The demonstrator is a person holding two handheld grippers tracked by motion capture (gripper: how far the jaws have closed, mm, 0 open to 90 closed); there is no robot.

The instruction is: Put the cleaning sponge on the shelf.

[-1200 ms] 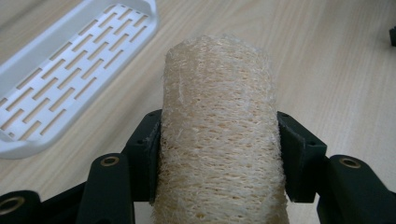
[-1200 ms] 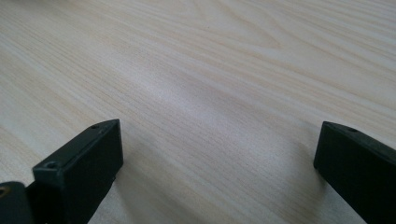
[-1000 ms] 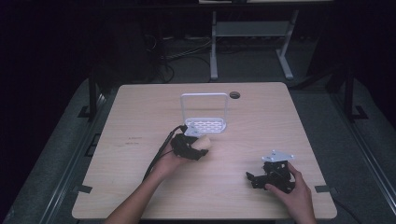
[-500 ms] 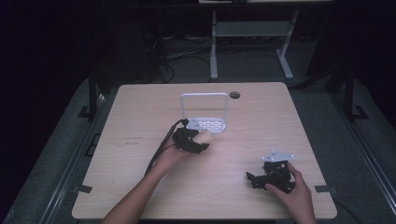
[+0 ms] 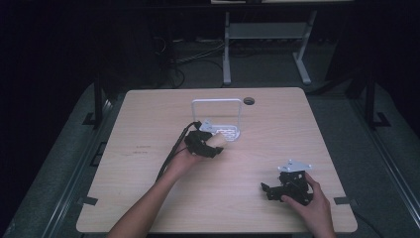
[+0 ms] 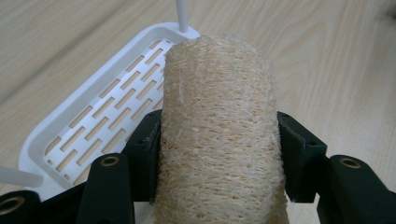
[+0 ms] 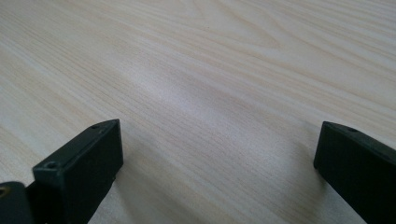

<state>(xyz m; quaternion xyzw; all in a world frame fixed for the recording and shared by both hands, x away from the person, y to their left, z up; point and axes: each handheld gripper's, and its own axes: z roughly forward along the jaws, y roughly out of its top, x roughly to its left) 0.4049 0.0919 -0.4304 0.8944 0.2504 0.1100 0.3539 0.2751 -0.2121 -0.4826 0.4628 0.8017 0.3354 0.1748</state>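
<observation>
Loofah roll (image 6: 217, 135) sits clamped between the left tongs (image 5: 204, 144) at frame centre, just beside the white slotted rack (image 6: 100, 116). Right tongs (image 5: 287, 188), lower right, gape empty over the desk (image 5: 148, 119).

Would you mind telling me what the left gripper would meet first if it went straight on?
Probably the white slotted tray: the left gripper, shut on a loofah, points at its edge.

place: lab or test room, dimly lit | centre: lone pale wood table (image 5: 148, 198) with a round cable hole (image 5: 248, 101) at 12 o'clock | 12 o'clock beyond: metal stand legs (image 5: 267, 44), loose cables (image 5: 193, 59) on grey floor | 3 and 9 o'clock: dark frame rails (image 5: 96, 104)
</observation>
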